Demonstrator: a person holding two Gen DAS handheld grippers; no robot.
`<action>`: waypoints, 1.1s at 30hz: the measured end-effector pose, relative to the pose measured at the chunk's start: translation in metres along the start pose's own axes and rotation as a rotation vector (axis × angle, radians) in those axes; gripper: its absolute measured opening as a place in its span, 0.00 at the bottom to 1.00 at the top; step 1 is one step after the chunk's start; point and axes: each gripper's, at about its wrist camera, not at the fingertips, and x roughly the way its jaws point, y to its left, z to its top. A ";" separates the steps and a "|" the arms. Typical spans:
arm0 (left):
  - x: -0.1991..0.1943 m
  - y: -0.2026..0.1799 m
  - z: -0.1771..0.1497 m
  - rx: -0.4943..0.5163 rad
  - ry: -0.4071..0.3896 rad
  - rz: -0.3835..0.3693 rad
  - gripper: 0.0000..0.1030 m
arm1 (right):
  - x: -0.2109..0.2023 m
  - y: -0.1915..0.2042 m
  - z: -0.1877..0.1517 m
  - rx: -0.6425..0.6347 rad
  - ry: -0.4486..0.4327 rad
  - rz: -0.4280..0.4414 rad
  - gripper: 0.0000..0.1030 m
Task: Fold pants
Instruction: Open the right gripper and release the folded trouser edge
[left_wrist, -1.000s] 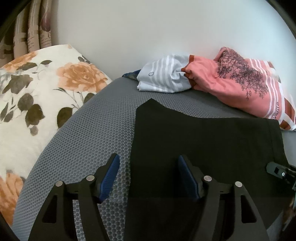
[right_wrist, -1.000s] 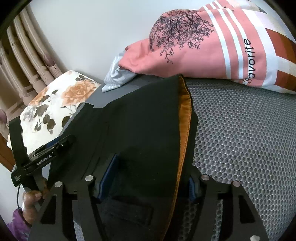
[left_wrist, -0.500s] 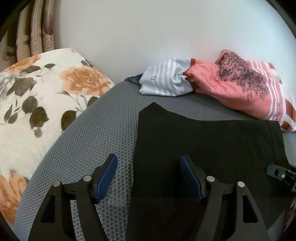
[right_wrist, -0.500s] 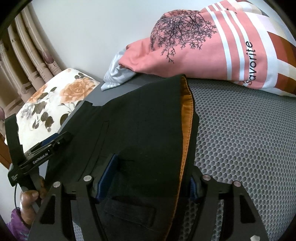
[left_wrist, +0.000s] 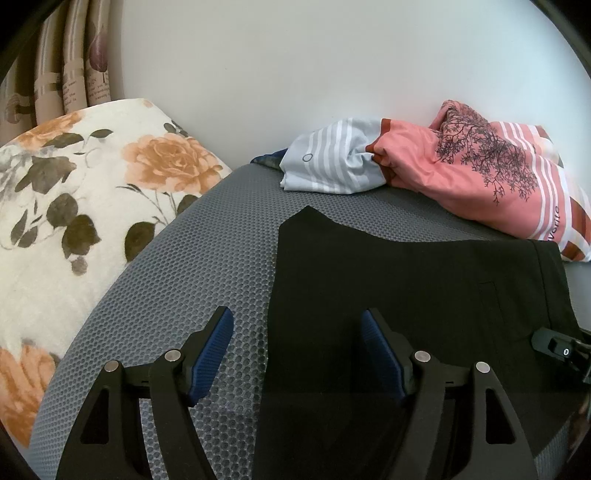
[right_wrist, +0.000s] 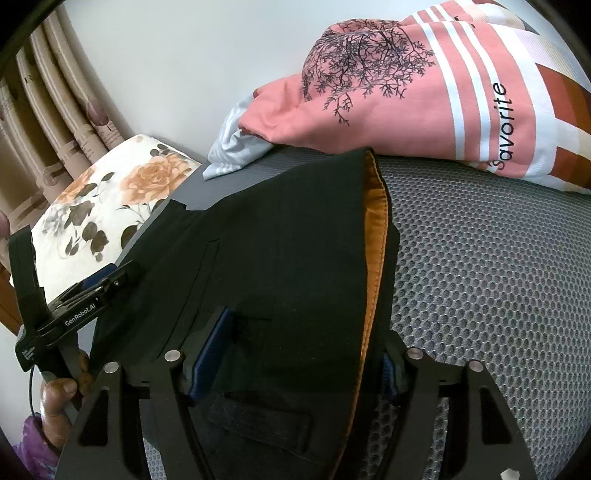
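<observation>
1. The left gripper (left_wrist: 297, 350) has its blue-padded fingers (left_wrist: 212, 352) spread wide, with nothing between them. One finger is over the bare grey mesh surface (left_wrist: 192, 273); the other is over the black cloth, straddling the cloth's left edge. Whether either tip touches what lies below cannot be told.

2. The right gripper (right_wrist: 301, 354) also has its fingers (right_wrist: 210, 350) wide apart. The black pants (right_wrist: 280, 258) fill the gap between them, and the cloth drapes over the far finger so that only a sliver of its blue pad shows. Whether the pads press the cloth cannot be told; the spread suggests they do not clamp it.

3. The pants (left_wrist: 406, 295) lie flat on the grey mesh surface, folded lengthwise, with a pointed corner toward the wall. In the right wrist view an orange inner lining (right_wrist: 373, 229) shows along the cloth's right-hand edge, and a pocket flap lies near the camera.

4. In the right wrist view the left gripper (right_wrist: 107, 282) appears at the pants' left edge, held by the person's hand (right_wrist: 61, 398). In the left wrist view the right gripper's tip (left_wrist: 557, 345) shows at the far right border of the cloth.

5. Beyond the pants, against the white wall, lies a bundled pink garment (left_wrist: 480, 177) with a black tree print and stripes, next to a pale blue striped piece (left_wrist: 328, 166).

6. A floral pillow (left_wrist: 74, 206) sits beside the mesh surface on the left, with curtains (left_wrist: 62, 85) behind it.
</observation>
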 end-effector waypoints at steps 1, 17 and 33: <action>0.000 0.000 0.000 0.000 -0.001 0.000 0.71 | 0.000 0.000 0.000 0.000 0.000 0.000 0.63; -0.002 0.001 0.002 0.009 -0.012 0.019 0.72 | 0.000 0.000 0.000 0.000 0.000 -0.001 0.64; -0.004 0.000 0.000 0.011 -0.025 0.026 0.75 | 0.000 0.001 0.000 0.000 0.000 -0.001 0.66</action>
